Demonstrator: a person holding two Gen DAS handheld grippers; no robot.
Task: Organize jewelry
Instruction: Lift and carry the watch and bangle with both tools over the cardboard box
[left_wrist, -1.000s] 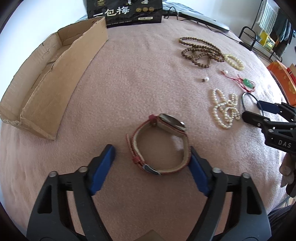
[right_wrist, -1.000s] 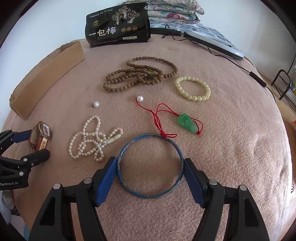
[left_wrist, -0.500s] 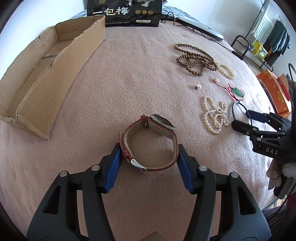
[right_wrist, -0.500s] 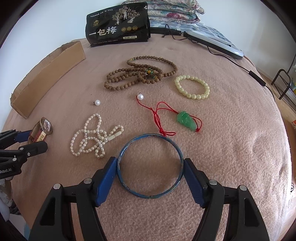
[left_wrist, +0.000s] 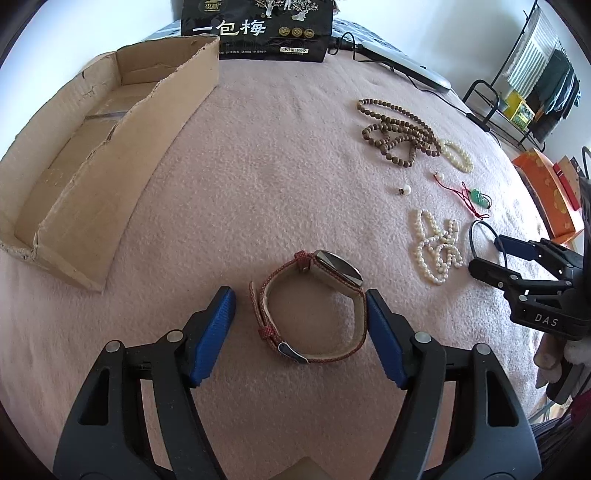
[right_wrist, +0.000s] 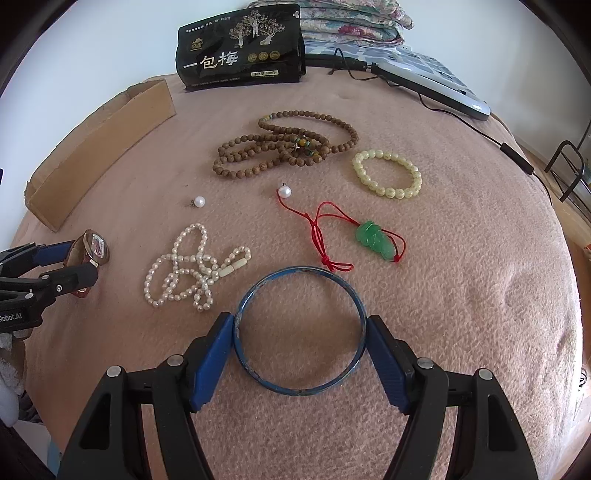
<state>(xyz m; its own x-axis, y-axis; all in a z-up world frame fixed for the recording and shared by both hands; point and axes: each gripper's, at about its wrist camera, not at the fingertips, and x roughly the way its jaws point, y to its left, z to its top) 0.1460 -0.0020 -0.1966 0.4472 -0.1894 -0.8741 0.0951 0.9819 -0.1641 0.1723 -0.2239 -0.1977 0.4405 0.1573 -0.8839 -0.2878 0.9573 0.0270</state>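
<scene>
the left hand-held gripper (left_wrist: 300, 310) stands at the bottom of the left wrist view with its jaws opening. a watch (left_wrist: 312, 308) with a red woven strap lies between them on its side; the right blue pad touches the strap, while the left pad stands clear of it, so the watch is not gripped.

the right hand-held gripper (right_wrist: 300, 341) fills the bottom of the right wrist view, jaws wide. a blue bangle (right_wrist: 300, 330) lies flat between them with both blue pads against its rim, so it is clamped.

everything rests on a pink blanket (right_wrist: 461, 295). just beyond the bangle, left of centre, lies a tangled pearl necklace (right_wrist: 192, 271). right of centre is a green pendant (right_wrist: 375, 240) on a red cord that ends at a single pearl. a loose pearl (right_wrist: 199, 202) sits apart, to the left. further up lie a coil of brown wooden beads (right_wrist: 280, 147) and, to its right, a pale yellow bead bracelet (right_wrist: 388, 173).

in the upper left of the left wrist view is an open cardboard tray (left_wrist: 92, 147). at the top centre a black snack bag (right_wrist: 240, 48) stands upright, with a grey device (right_wrist: 436, 86) and its cable to the right and folded floral bedding (right_wrist: 351, 18) behind. a white wall lies beyond, and a black rack (left_wrist: 517, 85) stands at the upper right.
</scene>
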